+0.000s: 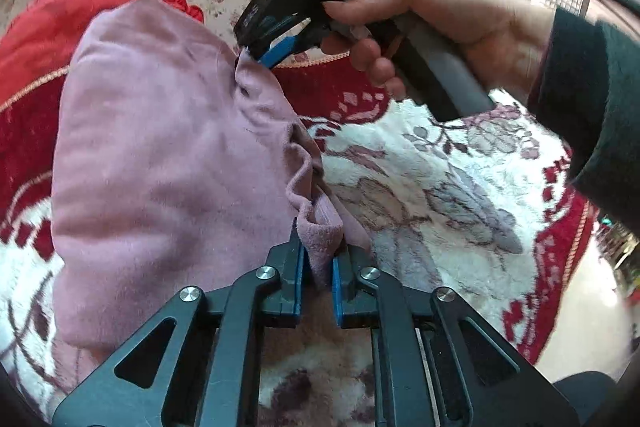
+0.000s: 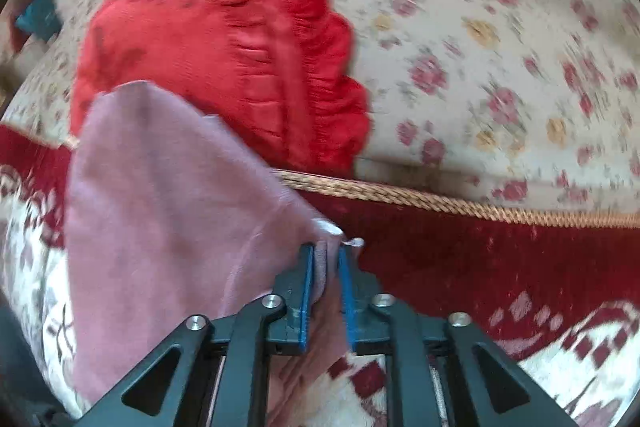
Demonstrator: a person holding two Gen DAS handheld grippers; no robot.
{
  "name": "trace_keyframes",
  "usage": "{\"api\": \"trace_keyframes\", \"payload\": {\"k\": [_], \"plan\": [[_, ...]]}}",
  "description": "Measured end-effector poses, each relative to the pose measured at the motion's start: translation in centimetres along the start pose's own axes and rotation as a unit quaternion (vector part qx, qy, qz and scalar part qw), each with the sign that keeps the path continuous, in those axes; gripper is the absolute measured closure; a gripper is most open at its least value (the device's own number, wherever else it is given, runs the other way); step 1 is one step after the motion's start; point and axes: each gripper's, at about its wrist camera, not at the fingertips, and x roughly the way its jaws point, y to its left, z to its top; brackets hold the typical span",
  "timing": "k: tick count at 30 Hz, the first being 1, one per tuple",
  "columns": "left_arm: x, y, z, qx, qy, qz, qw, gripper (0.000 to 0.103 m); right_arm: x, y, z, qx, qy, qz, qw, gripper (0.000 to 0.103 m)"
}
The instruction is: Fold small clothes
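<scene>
Plush red-and-white floral blanket (image 1: pixel 420 187) covers the bed where the work is done, edged with a gold braided cord (image 2: pixel 440 205); behind it lie a floral-print sheet (image 2: pixel 500 47) and a red ruffled pillow (image 2: pixel 224 39). Bright window light and a wire grille show at the far edge of the left wrist view.

The pink garment (image 1: pixel 160 147), a soft fleecy piece, is spread over the blanket with one long edge lifted between the two claws. The left claw (image 1: pixel 319 261) has a bunched corner of that edge between its blue pads (image 1: pixel 298 275), which stand slightly apart, so the hold looks light. The right claw (image 2: pixel 326 267), carried by a hand (image 1: pixel 440 27) in a dark sleeve (image 1: pixel 592 95), likewise has a fold of the pink cloth between narrowly parted pads, with a gap showing on one side.

Risks, as I judge them: either corner could slip free unevenly, since both holds seem loose, leaving the fold crooked. The gathered, wavy edge between the claws may set down rumpled. The deep pile could also drag on the fleece and stop it lying flat, and the pillow crowds the far side.
</scene>
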Motion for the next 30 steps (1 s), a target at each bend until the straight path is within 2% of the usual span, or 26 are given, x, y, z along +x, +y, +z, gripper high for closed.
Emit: {"api": "trace_keyframes", "payload": {"k": [2, 6, 7, 8, 12, 14, 16, 17, 18, 19, 20, 21, 22, 24, 26, 28, 30], "plan": [[-0.6, 0.2, -0.5, -0.007, 0.017, -0.013, 0.9997, 0.092, -0.5, -1.3, -0.4, 0.032, -0.018, -0.004, 0.999, 0.074], [-3.6, 0.7, -1.8, -0.005, 0.025, -0.024, 0.9994, 0.092, -3.2, -2.8, -2.4, 0.067, -0.047, -0.077, 0.994, 0.074], [-4.4, 0.9, -2.1, -0.003, 0.025, -0.022, 0.9994, 0.092, -4.4, -2.5, -3.1, 0.065, -0.063, -0.078, 0.993, 0.074], [-5.4, 1.1, -2.5, 0.0, 0.025, -0.019, 0.9995, 0.092, -5.2, -2.2, -3.6, 0.061, -0.073, -0.066, 0.993, 0.074], [-8.8, 2.8, -3.5, -0.002, 0.023, -0.006, 0.9997, 0.092, -9.0, 1.0, -7.3, 0.031, -0.116, 0.027, 0.992, 0.073], [-10.0, 4.0, -3.8, -0.008, 0.015, 0.015, 0.9997, 0.092, -10.0, 3.3, -9.7, 0.013, -0.114, 0.111, 0.987, 0.073], [-10.4, 5.2, -3.7, -0.031, 0.015, 0.024, 0.9991, 0.092, -9.8, 5.8, -12.0, -0.02, -0.101, 0.147, 0.984, 0.073], [-10.9, 5.8, -3.7, -0.045, 0.013, 0.03, 0.9984, 0.092, -9.2, 6.7, -13.0, -0.035, -0.088, 0.155, 0.983, 0.073], [-11.3, 6.1, -3.6, -0.053, 0.01, 0.035, 0.9979, 0.092, -8.3, 7.4, -13.9, -0.048, -0.073, 0.14, 0.986, 0.073], [-11.7, 6.3, -3.5, -0.058, 0.007, 0.038, 0.9976, 0.092, -7.0, 7.5, -14.7, -0.048, -0.055, 0.099, 0.992, 0.073], [-12.3, 6.4, -3.5, -0.066, 0.002, 0.042, 0.997, 0.092, -5.7, 7.0, -15.2, -0.032, -0.036, 0.076, 0.996, 0.073], [-12.8, 6.5, -3.4, -0.07, 0.0, 0.047, 0.9964, 0.092, -4.8, 6.6, -15.7, -0.008, -0.021, 0.074, 0.997, 0.073], [-13.4, 6.6, -3.4, -0.074, -0.002, 0.053, 0.9959, 0.092, -4.7, 6.0, -16.2, 0.024, -0.024, 0.084, 0.996, 0.074], [-14.5, 6.5, -3.1, -0.076, -0.011, 0.07, 0.9945, 0.087, -6.4, 6.0, -16.4, 0.055, -0.063, 0.086, 0.993, 0.074], [-15.1, 6.4, -2.6, -0.082, -0.018, 0.088, 0.9926, 0.073, -8.7, 6.8, -16.9, 0.068, -0.102, 0.084, 0.989, 0.074], [-15.2, 6.3, -1.9, -0.09, -0.022, 0.098, 0.9908, 0.072, -11.3, 7.6, -17.5, 0.087, -0.164, 0.091, 0.978, 0.073], [-14.6, 6.1, -0.8, -0.103, -0.024, 0.091, 0.9903, 0.072, -11.9, 7.8, -17.6, 0.094, -0.185, 0.11, 0.972, 0.069]]}}
